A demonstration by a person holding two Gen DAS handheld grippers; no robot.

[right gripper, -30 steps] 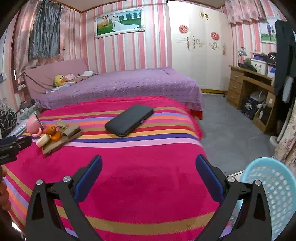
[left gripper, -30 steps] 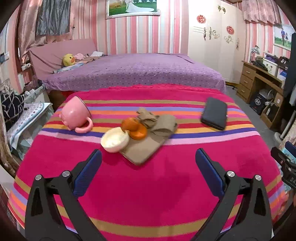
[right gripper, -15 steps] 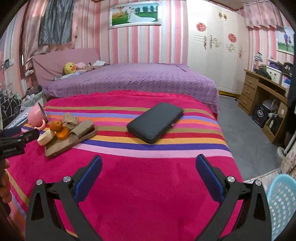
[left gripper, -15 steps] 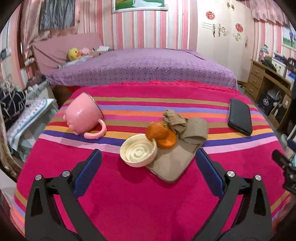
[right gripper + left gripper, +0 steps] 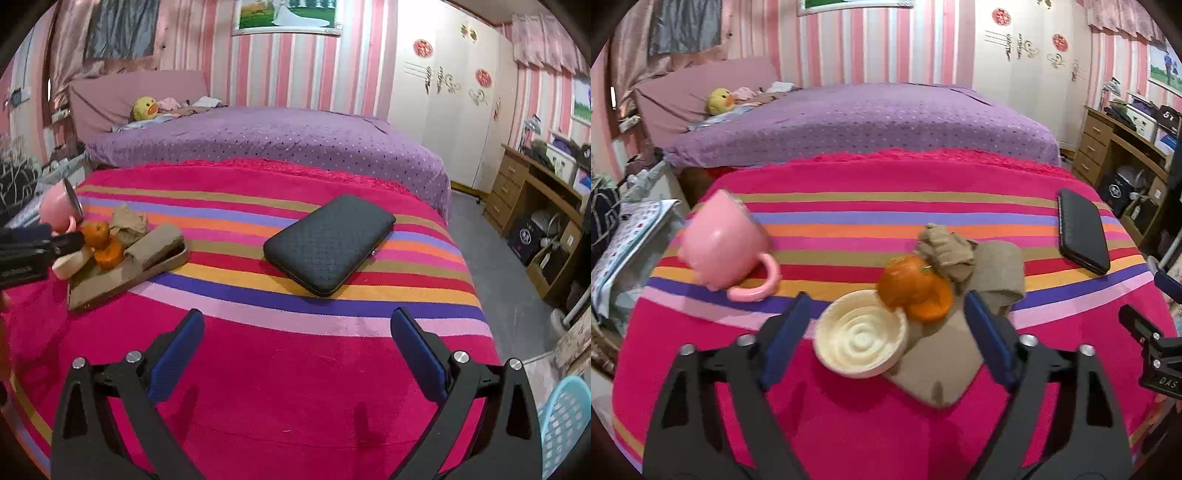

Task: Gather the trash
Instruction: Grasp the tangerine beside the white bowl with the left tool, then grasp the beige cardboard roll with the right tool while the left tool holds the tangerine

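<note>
The left gripper has come much closer to the pile on the striped blanket, and its jaws have just been closing. They are now partly narrowed. The cream lid stands between them, but the pads do not press on it yet, so nothing is grasped. I judge that the lid is the first piece of trash to be taken, and that the grip is only a small closing away.

In the left wrist view the lid sits at the centre, its ribbed hollow side facing up. It is round, so it has no real long axis; it leans on the edge of the tan board, a little tilted. At 1 o'clock from it lie the orange peels, touching it, and further at 1 o'clock the crumpled paper. The pink cup lies on its side at 10 o'clock, its handle pointing to 5 o'clock.

The right gripper is wide open and empty, above bare blanket. The black case lies at 12 o'clock from it, long axis from 7 to 1 o'clock. The blue basket is at 4 o'clock.
</note>
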